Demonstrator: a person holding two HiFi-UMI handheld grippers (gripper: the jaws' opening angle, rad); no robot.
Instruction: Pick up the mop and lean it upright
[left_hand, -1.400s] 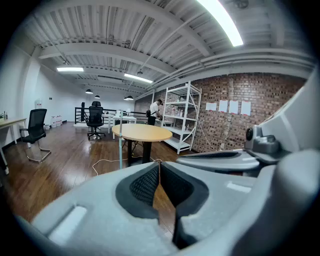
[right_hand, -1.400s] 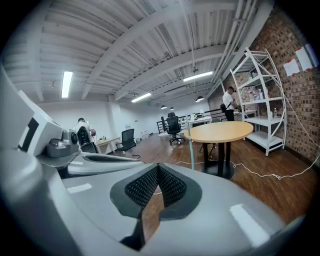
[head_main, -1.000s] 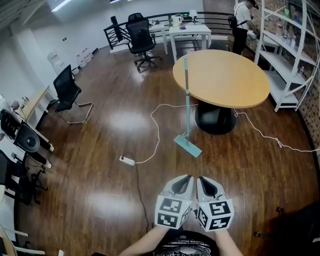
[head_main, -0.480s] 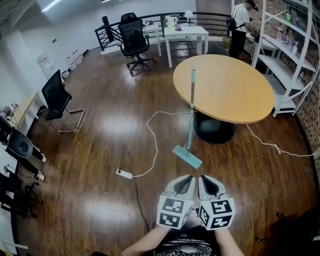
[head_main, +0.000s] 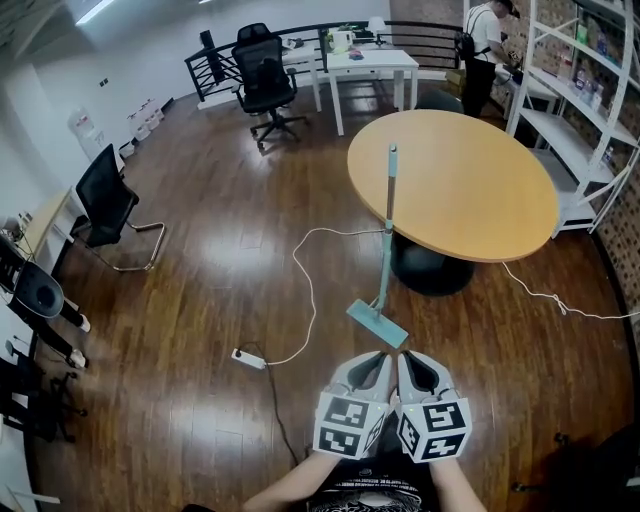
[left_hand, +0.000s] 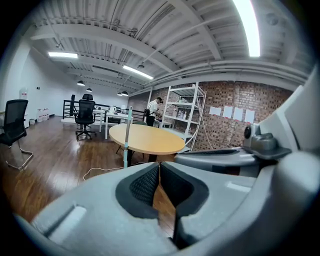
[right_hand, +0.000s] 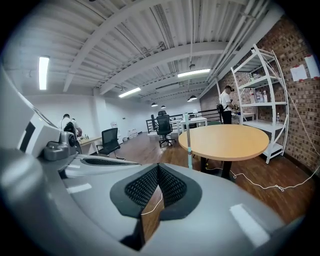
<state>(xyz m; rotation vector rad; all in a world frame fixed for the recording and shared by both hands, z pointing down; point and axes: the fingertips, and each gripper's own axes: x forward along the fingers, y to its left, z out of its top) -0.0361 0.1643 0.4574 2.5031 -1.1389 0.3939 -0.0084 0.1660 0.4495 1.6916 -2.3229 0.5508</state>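
Note:
The teal mop (head_main: 386, 232) stands upright on the wood floor, its handle leaning against the edge of the round wooden table (head_main: 470, 190) and its flat head (head_main: 377, 323) on the floor. My left gripper (head_main: 373, 358) and right gripper (head_main: 411, 358) are held side by side just short of the mop head, both shut and empty. In the left gripper view the mop (left_hand: 126, 136) stands ahead beyond the left gripper's (left_hand: 159, 167) meeting pads. From the right gripper (right_hand: 158, 170), the mop handle (right_hand: 187, 142) shows in front of the table (right_hand: 227, 141).
A white cable with a power strip (head_main: 249, 358) trails across the floor left of the mop. Another cable (head_main: 560, 305) runs right of the table base. Office chairs (head_main: 262, 85) (head_main: 105, 205), a white desk (head_main: 365, 62), a white shelf (head_main: 590, 110) and a person (head_main: 485, 50) stand farther off.
Both grippers, still together and shut, have come closer to the mop. The mop and table have not moved on the floor.

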